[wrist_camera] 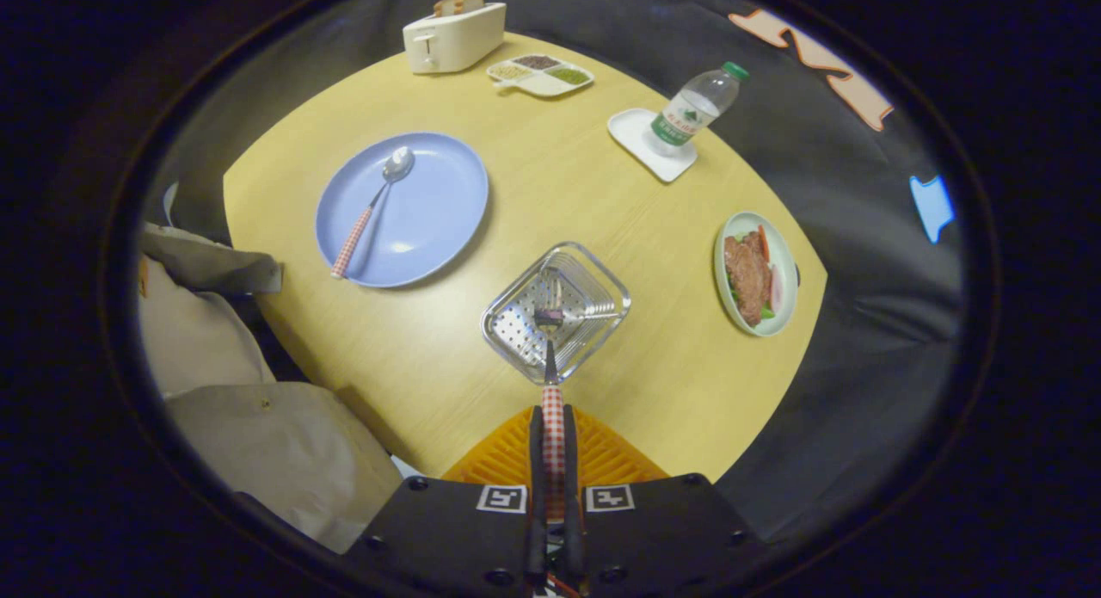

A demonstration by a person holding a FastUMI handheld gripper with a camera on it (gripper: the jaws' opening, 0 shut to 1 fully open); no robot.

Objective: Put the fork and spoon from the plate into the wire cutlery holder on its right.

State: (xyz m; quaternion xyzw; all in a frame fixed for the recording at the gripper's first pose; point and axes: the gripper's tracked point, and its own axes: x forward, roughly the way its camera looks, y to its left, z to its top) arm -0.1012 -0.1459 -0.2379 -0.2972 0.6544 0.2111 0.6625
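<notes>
Fingers [553, 443] pinching fork [550, 357] by checkered handle, tines over wire holder [593, 275]. Light, stiff, probably slippery; spoon [372, 209] best gripped mid-handle.

- A round wooden table [550, 194] with a pale yellow top stands in the middle of the booth.
- Black cloth [860, 262] hangs behind and beside the table as the wall, creased into soft folds.
- Light falls evenly on the tabletop and leaves only short, soft shadows.
- The dark cloth soaks up the light, so the surroundings stay dim.
- Beige fabric [258, 443] sits at the table's near edge.
</notes>
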